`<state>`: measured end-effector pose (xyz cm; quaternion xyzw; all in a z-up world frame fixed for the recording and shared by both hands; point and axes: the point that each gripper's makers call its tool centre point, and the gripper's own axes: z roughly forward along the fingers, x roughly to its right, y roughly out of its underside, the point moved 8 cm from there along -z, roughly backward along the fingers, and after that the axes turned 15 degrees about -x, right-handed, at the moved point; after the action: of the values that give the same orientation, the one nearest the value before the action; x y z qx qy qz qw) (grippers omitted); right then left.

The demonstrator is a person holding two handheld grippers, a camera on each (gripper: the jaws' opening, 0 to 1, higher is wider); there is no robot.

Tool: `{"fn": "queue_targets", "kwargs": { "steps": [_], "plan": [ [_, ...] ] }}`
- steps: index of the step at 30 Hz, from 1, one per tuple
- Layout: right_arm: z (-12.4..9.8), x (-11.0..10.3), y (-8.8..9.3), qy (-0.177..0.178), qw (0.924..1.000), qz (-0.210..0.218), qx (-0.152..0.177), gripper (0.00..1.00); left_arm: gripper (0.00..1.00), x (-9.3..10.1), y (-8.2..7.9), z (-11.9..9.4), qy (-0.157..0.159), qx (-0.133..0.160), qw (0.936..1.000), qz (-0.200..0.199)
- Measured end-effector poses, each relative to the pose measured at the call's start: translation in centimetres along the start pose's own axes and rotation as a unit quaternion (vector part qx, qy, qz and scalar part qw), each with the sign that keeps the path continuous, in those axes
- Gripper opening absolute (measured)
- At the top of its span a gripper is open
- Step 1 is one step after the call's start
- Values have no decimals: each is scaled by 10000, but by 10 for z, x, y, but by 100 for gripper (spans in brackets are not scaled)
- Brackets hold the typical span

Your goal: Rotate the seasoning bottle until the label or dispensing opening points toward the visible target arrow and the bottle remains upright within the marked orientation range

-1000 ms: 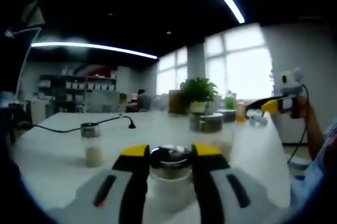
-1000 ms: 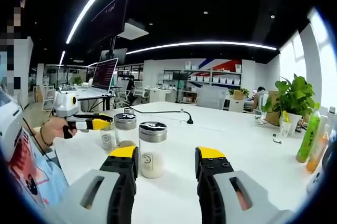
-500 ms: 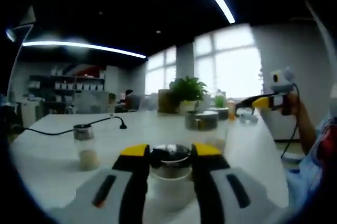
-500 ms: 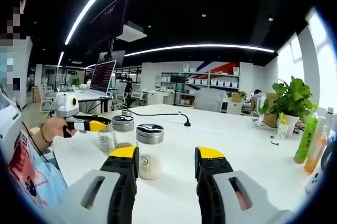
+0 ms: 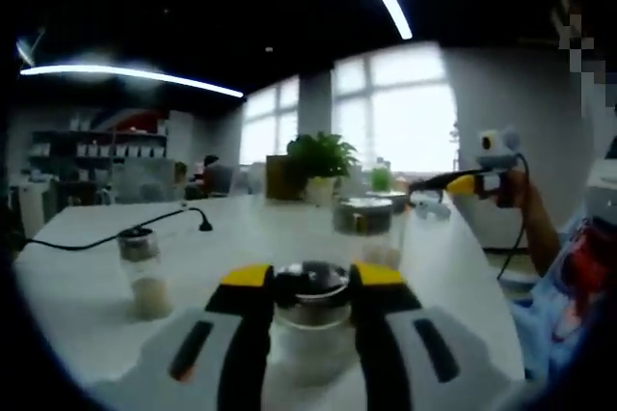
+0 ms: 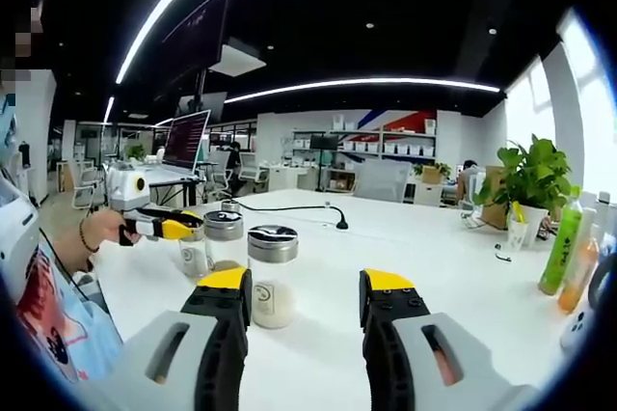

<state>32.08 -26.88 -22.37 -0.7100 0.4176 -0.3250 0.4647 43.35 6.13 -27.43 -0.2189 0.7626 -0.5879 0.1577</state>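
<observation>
Right now, through the left gripper view, I see my left tool [image 5: 310, 278] pinching the seasoning bottle [image 5: 310, 319], clear glass with a shiny metal cap, upright on the white desk [image 5: 87, 266]. Through the right gripper view, my right tool [image 6: 307, 286] is spread, holding nothing, with a second bottle [image 6: 273, 276] just beyond its left jaw.

- Three clear glass jars with metal lids cluster on the white surface [image 6: 463, 266]: one [image 6: 273, 276] just ahead of the right claw [image 6: 307, 290], two [image 6: 223, 237] [image 6: 196, 252] behind.
- The left claw [image 6: 178, 228] crowds the far jars.
- Bare surface lies open rightward, up to the green and orange bottles [image 6: 567, 257].
</observation>
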Motion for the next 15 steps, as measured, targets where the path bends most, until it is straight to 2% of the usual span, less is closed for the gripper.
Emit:
{"fn": "queue_targets", "kwargs": {
  "steps": [6,9,12,15],
  "plan": [
    [0,0,0,-9,10000,21,-2,47,33,-3,0,0,260,-58,9996,97],
    [0,0,0,39,10000,-30,14,48,33,-3,1,0,377,-90,9989,270],
    [-1,0,-4,68,9997,-127,221,48,33,-4,1,0,488,-115,9983,308],
    [-2,0,-4,70,9995,-123,265,51,33,-6,0,-1,619,-164,9973,370]
  ]
}}
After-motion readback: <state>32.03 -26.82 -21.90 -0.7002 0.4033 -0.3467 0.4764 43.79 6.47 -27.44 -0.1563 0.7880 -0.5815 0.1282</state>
